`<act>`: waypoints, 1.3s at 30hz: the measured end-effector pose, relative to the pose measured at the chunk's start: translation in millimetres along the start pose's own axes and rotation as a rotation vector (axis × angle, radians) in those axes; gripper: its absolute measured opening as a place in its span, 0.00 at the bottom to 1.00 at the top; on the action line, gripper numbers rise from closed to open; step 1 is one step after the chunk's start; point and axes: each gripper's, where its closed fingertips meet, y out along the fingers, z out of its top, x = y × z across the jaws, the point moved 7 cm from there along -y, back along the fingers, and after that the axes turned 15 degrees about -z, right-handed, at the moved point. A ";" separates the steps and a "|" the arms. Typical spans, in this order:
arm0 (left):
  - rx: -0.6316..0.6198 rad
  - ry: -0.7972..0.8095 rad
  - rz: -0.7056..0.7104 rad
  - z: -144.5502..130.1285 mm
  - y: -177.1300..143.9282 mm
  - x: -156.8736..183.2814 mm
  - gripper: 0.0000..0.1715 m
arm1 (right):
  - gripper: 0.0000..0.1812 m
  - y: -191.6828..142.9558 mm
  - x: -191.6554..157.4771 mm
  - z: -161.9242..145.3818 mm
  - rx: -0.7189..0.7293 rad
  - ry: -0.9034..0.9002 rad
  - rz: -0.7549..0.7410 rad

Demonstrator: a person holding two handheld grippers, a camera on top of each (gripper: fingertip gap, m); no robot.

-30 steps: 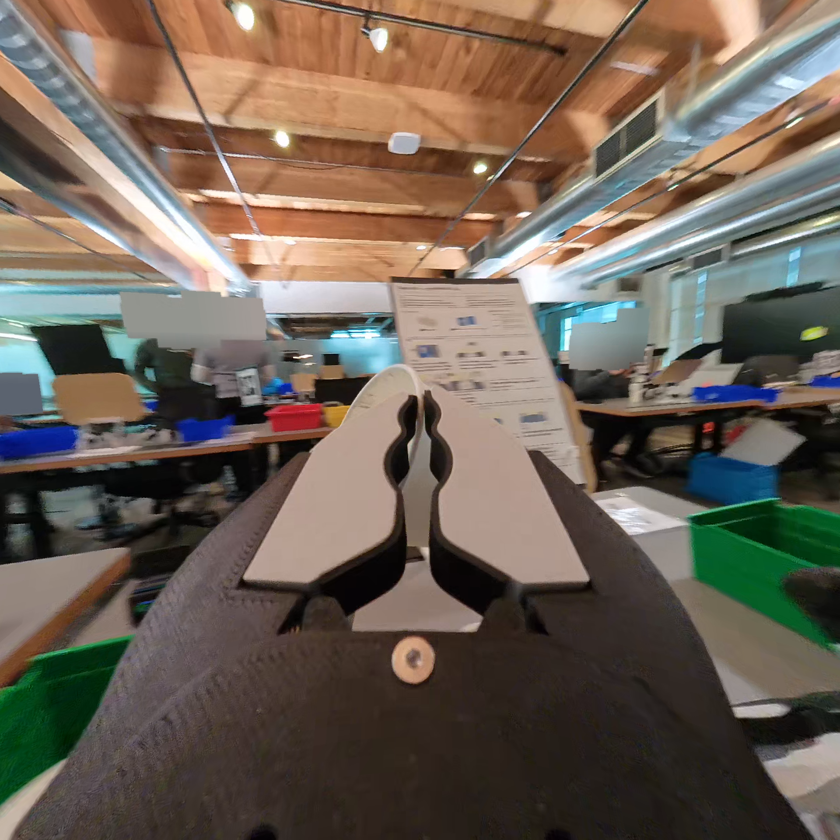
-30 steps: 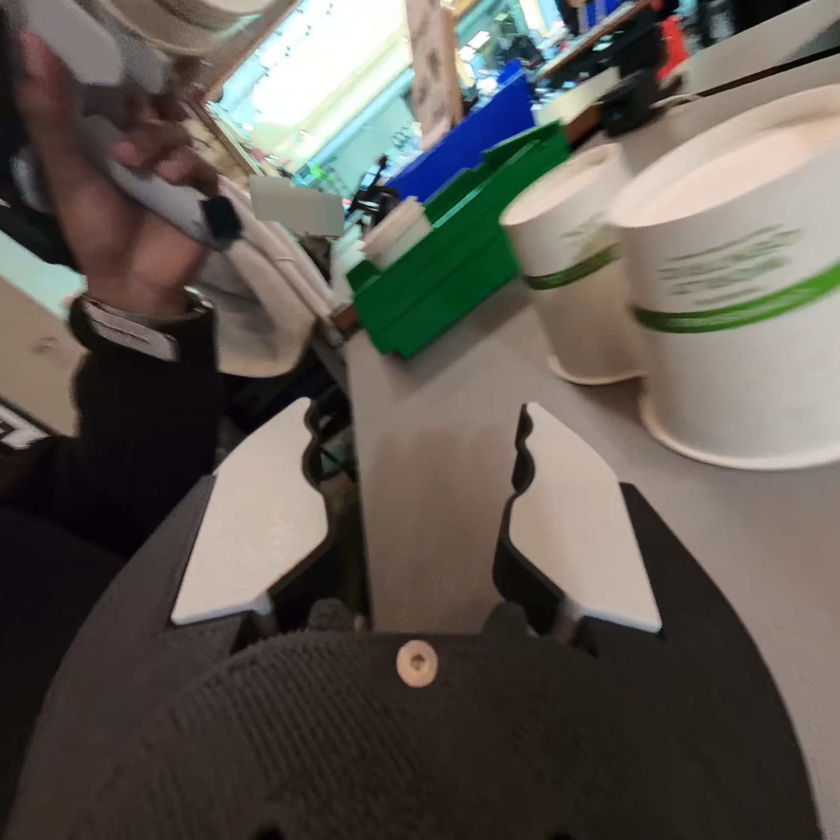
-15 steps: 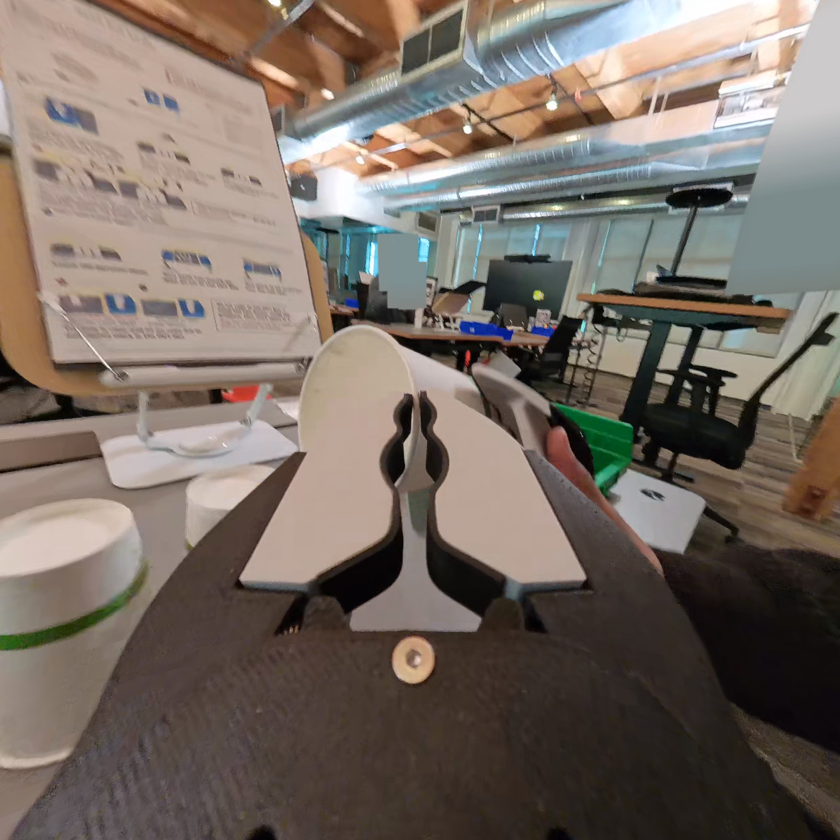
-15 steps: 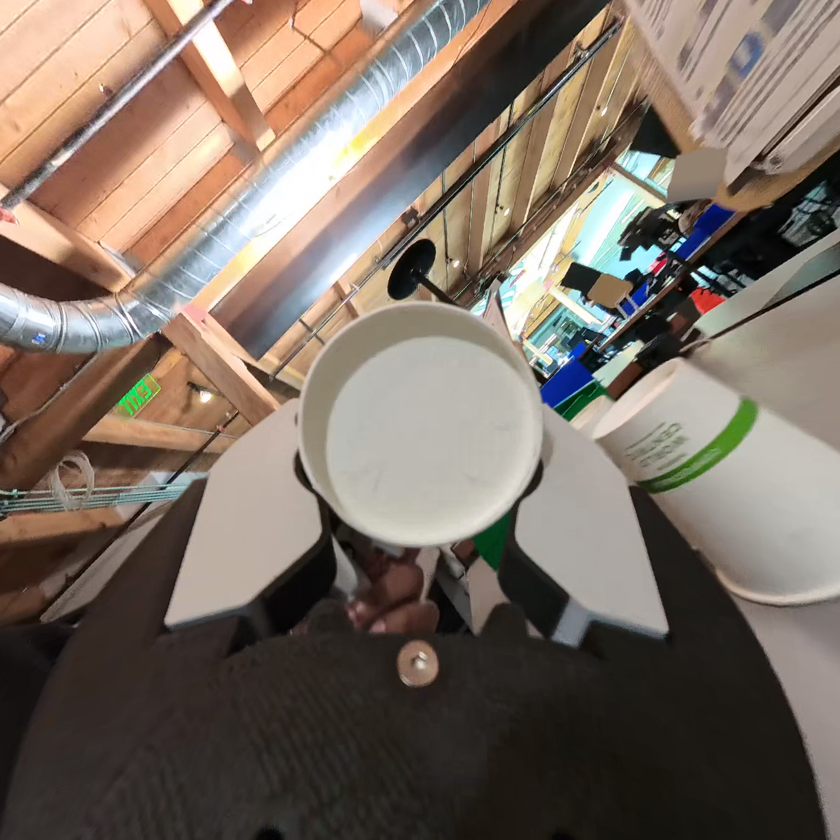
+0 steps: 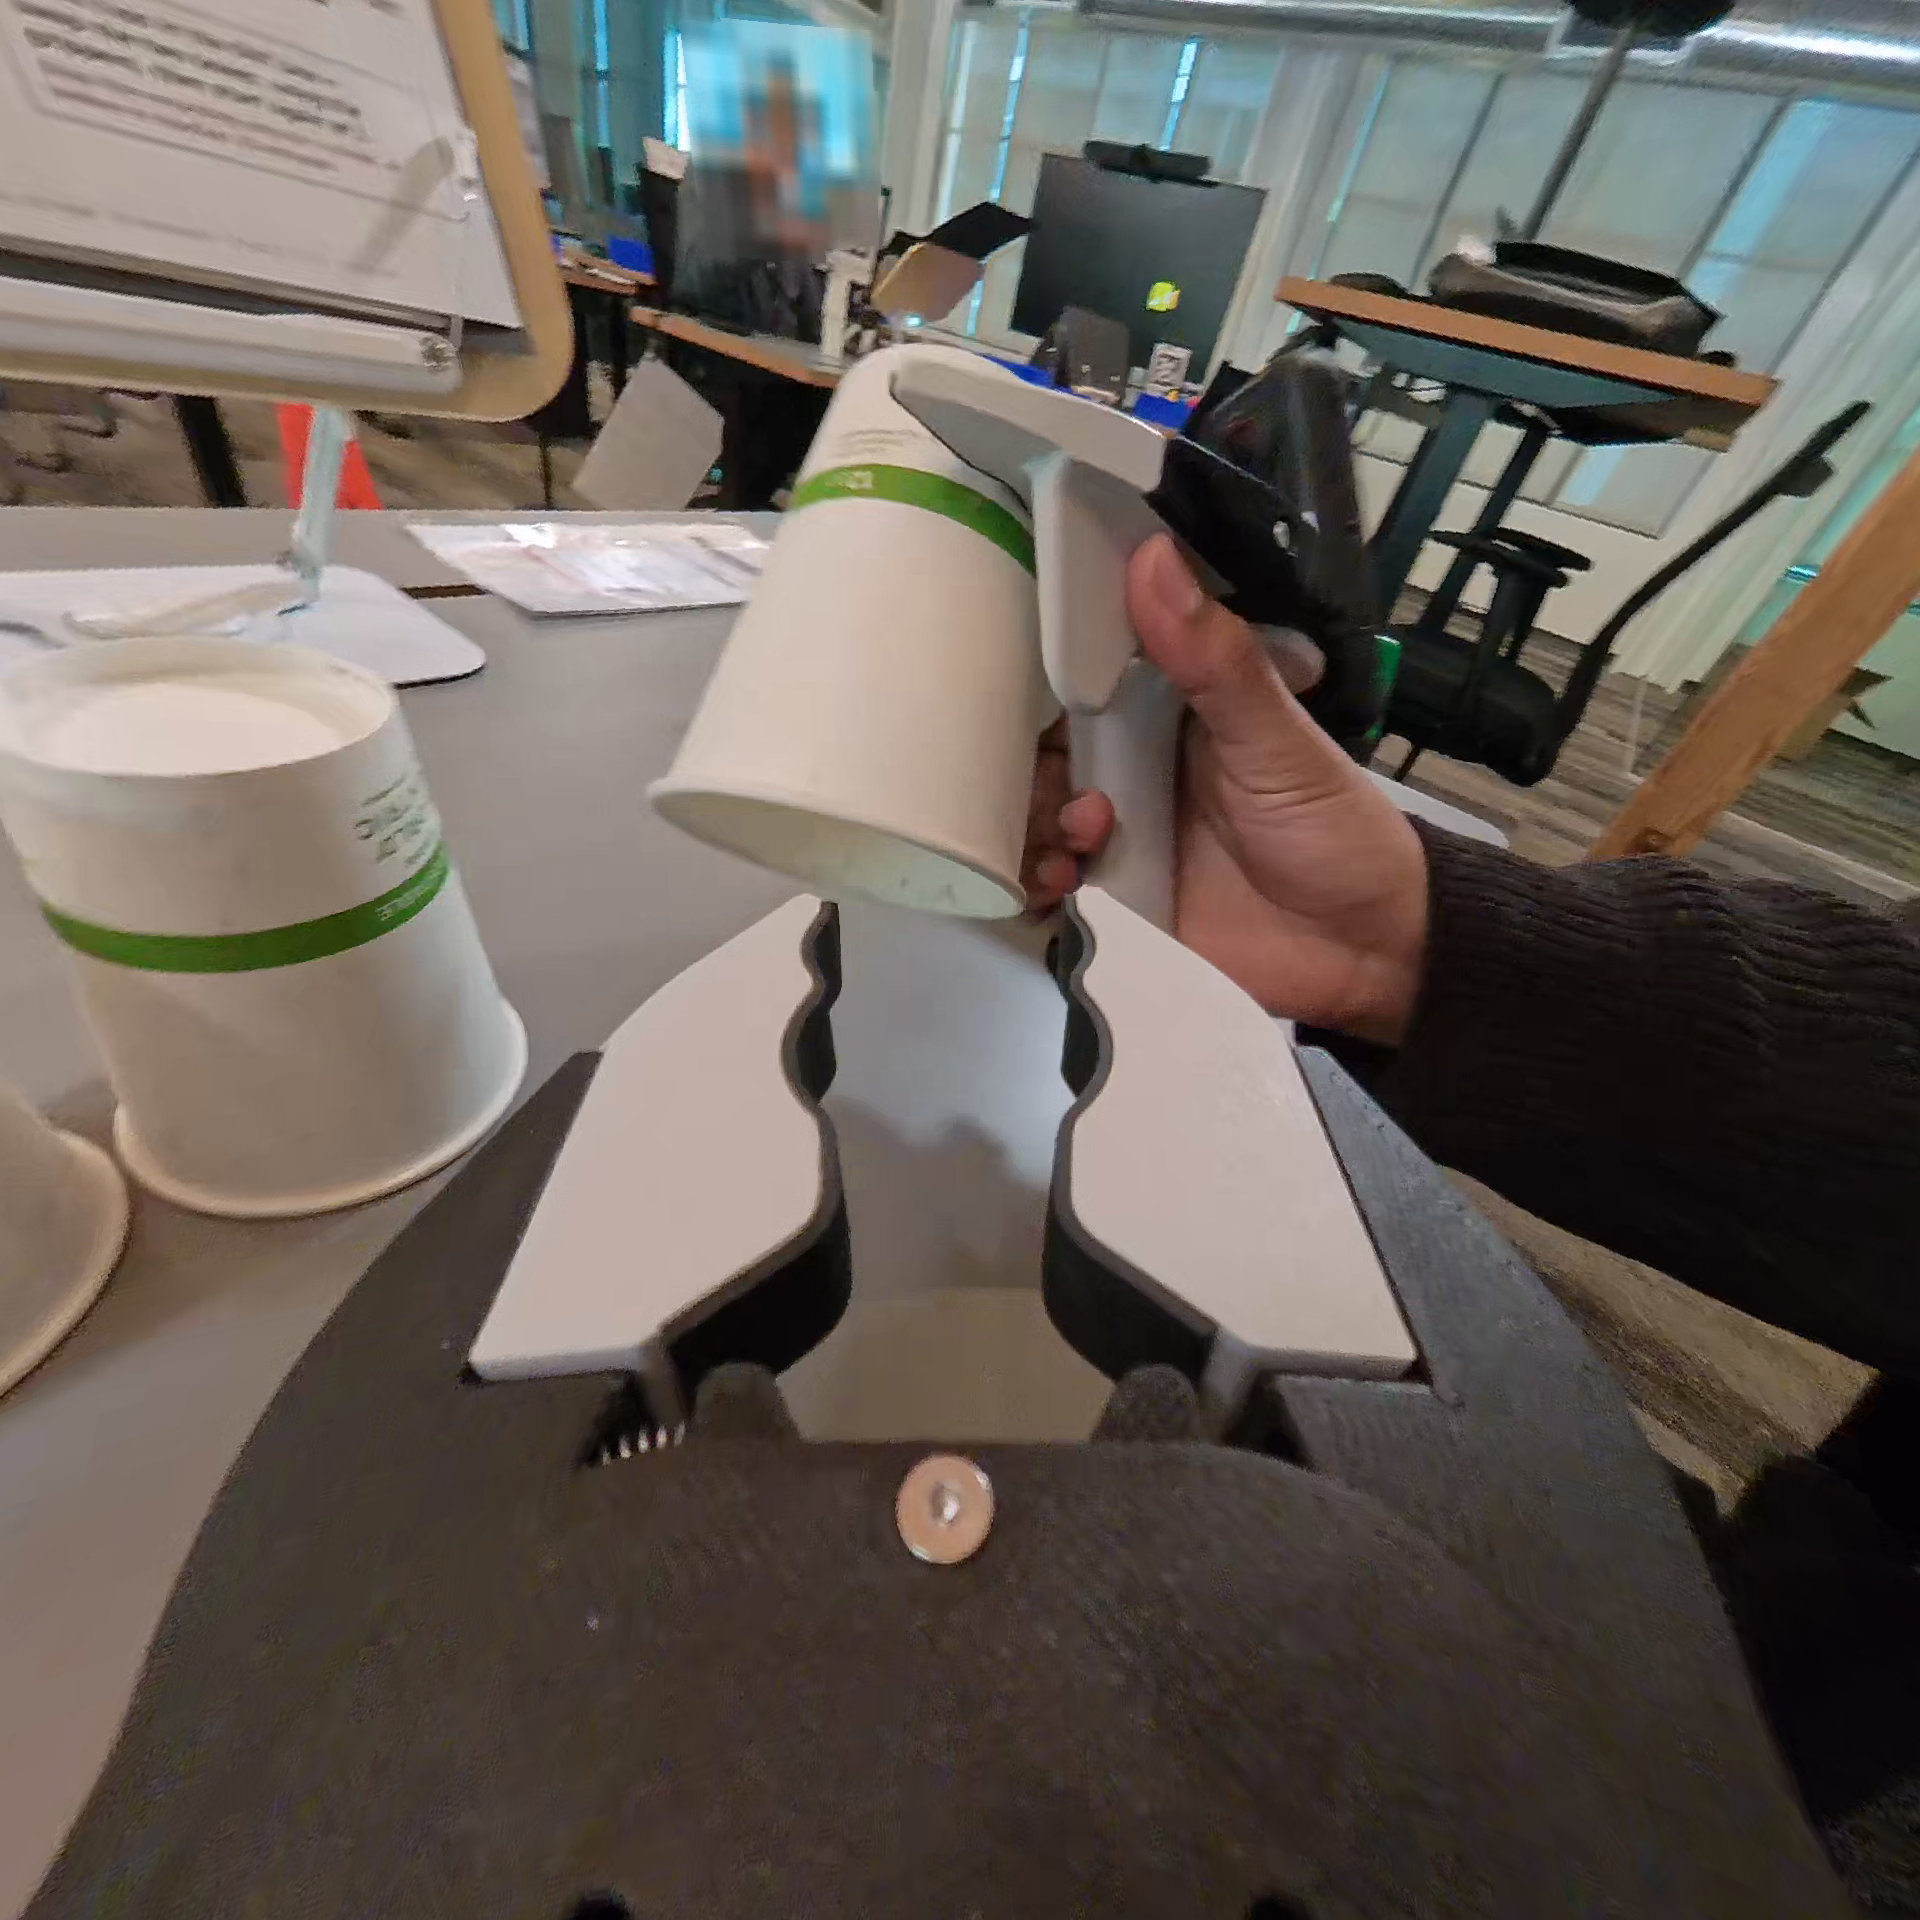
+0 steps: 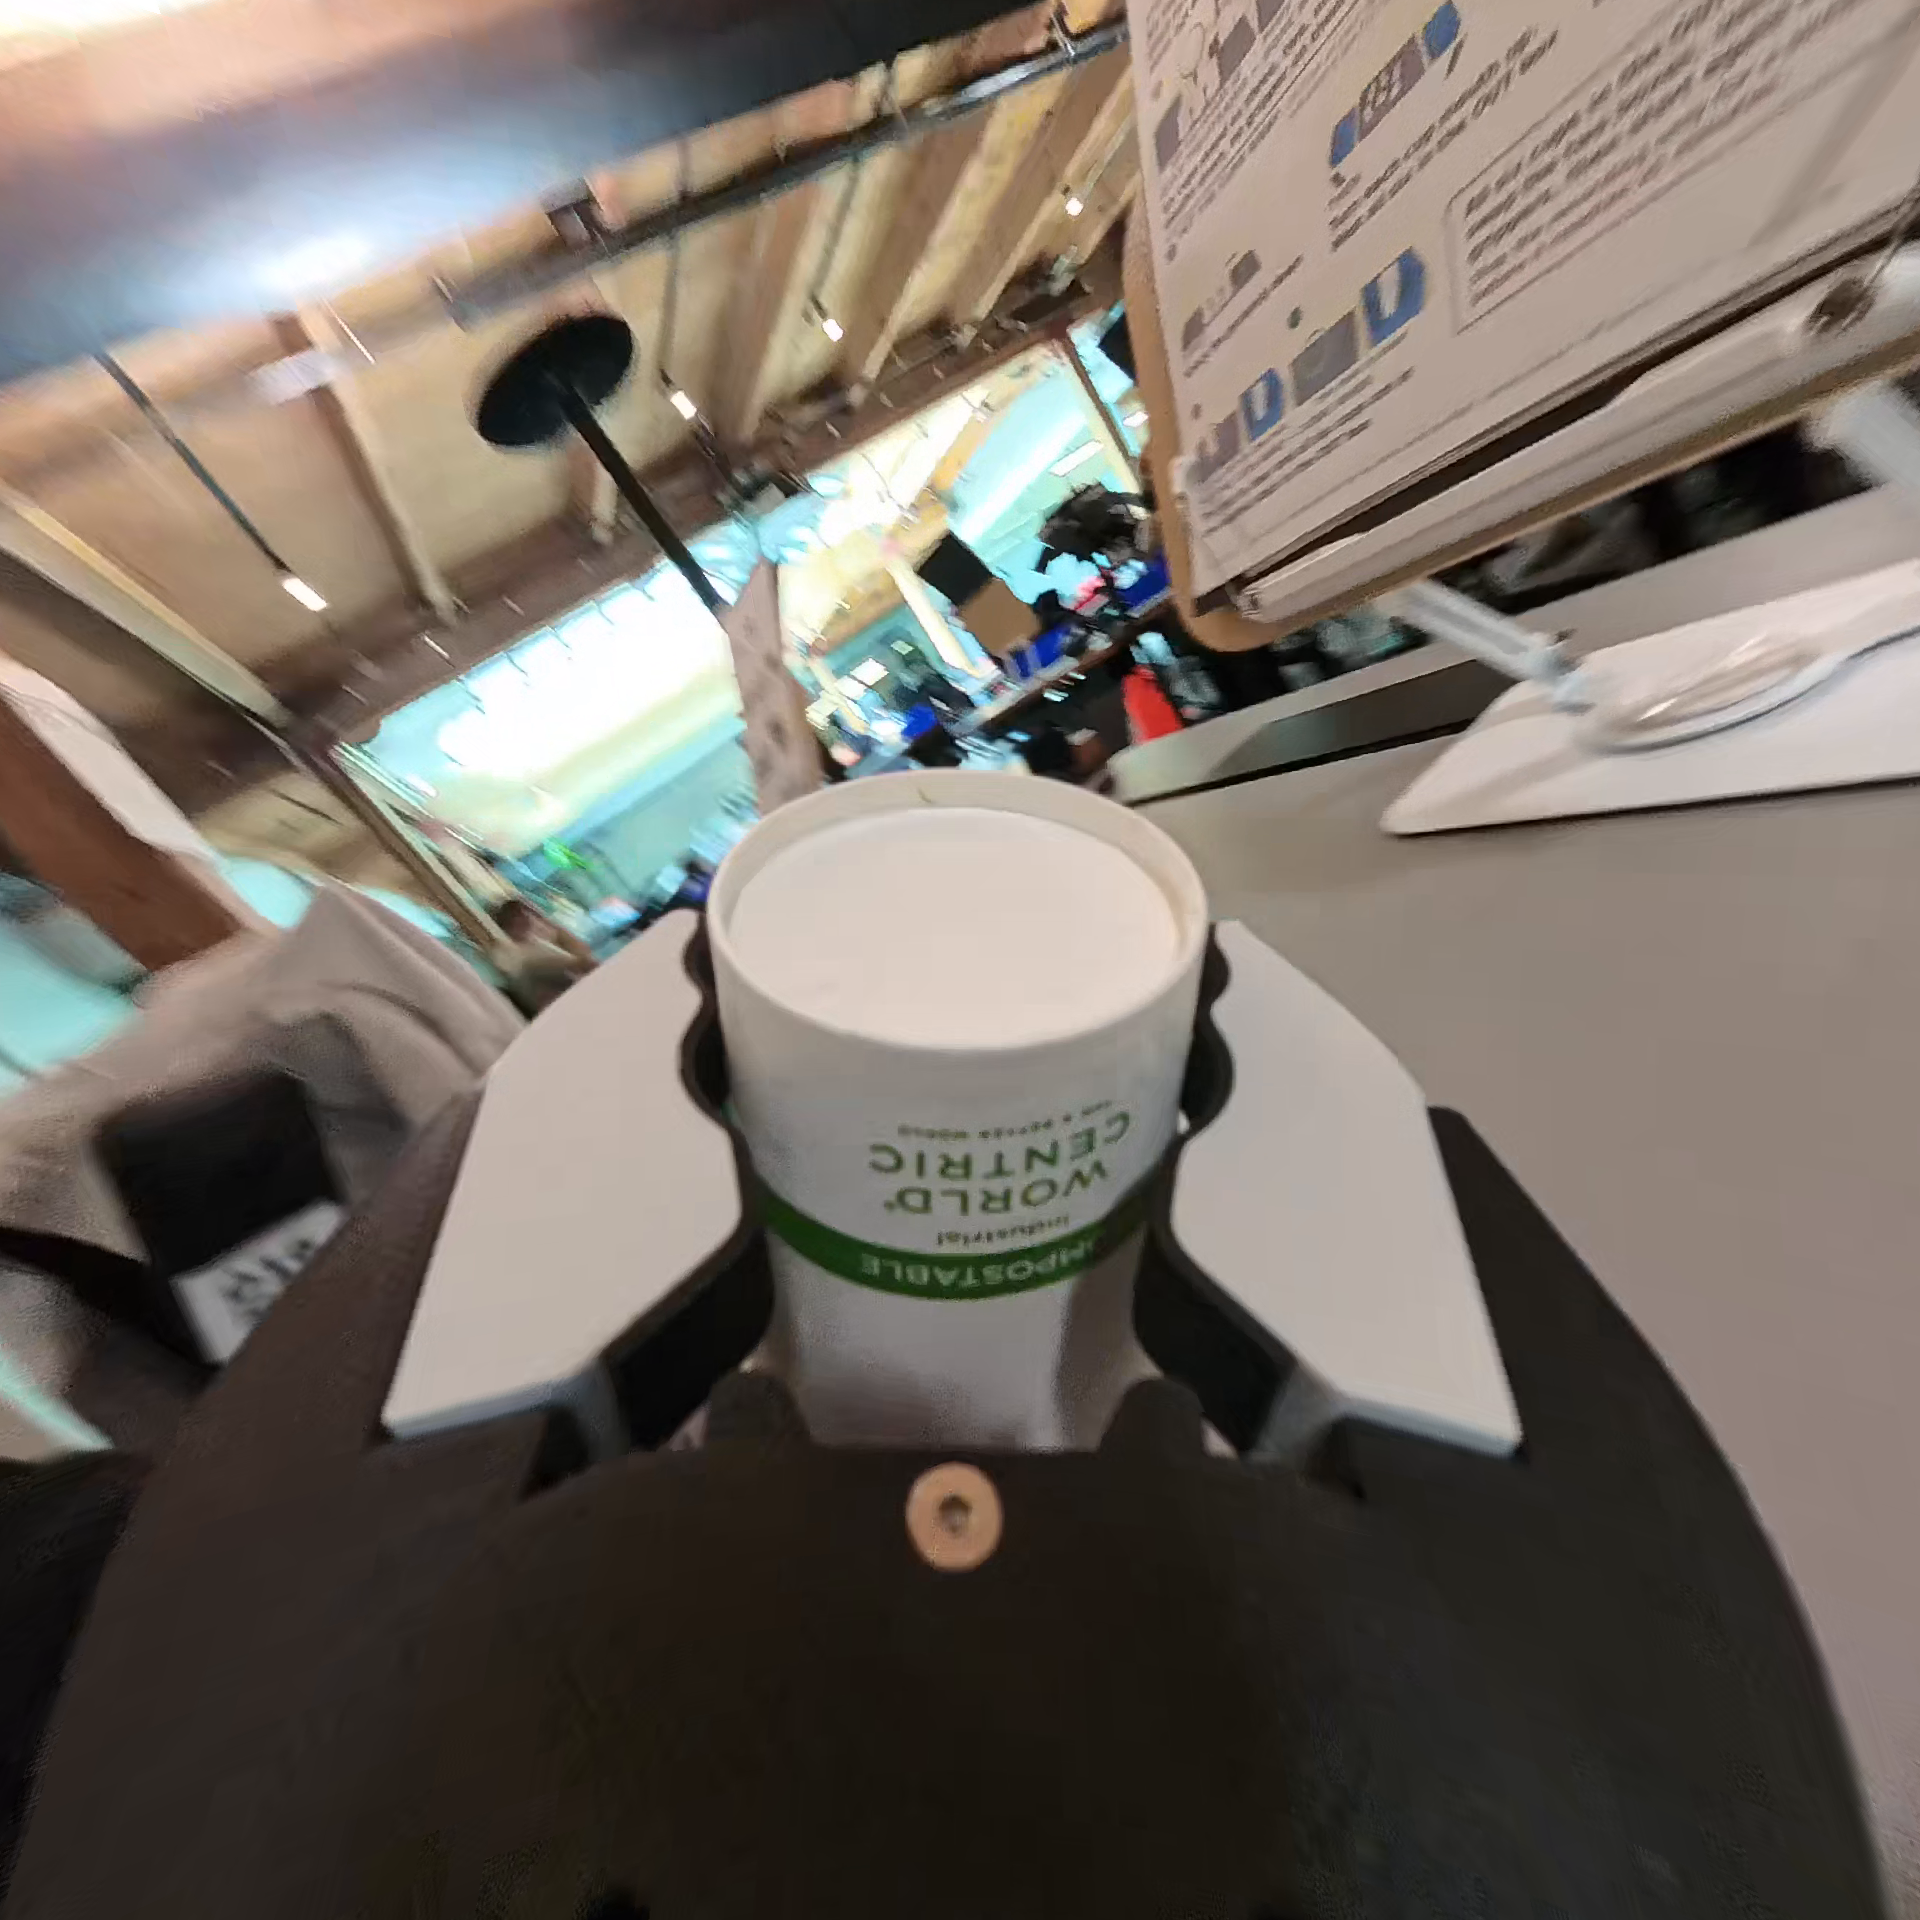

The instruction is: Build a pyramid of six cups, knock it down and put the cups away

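right gripper pinching white paper cup with green band, cup in air above grey table, left gripper spread and empty just below it, second cup upside down on table

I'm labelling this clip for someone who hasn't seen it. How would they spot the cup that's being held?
Start at the grey table below the document stand. Paper cups stand upside down on it, one at the left. The held cup is the only one in the air, tilted and clamped in the right gripper.
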 end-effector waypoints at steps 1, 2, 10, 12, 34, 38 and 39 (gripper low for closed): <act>-0.003 -0.010 0.026 -0.7 -1.4 -3.6 0.24 | 0.49 1.1 2.8 0.9 -0.006 -0.099 -0.042; -0.008 -0.024 0.046 -1.8 -3.0 -7.1 0.24 | 0.49 2.6 5.0 0.9 -0.014 -0.200 -0.082; 0.003 -0.232 0.119 -11.2 -21.7 -25.2 0.24 | 0.49 29.2 16.7 -18.5 -0.104 -0.547 -0.230; 0.006 -0.259 0.134 -12.5 -27.0 -27.5 0.24 | 0.49 35.0 24.0 -20.9 -0.137 -0.608 -0.264; -0.070 -0.123 0.164 -14.7 -32.5 -19.1 0.24 | 0.55 44.8 50.1 -30.1 -0.316 -0.620 -0.363; -0.079 -0.123 0.140 -15.6 -26.1 -18.0 0.24 | 0.54 37.8 52.1 -27.7 -0.319 -0.594 -0.359; -0.082 -0.123 0.135 -15.7 -24.6 -18.1 0.24 | 0.54 36.8 52.5 -28.1 -0.324 -0.591 -0.355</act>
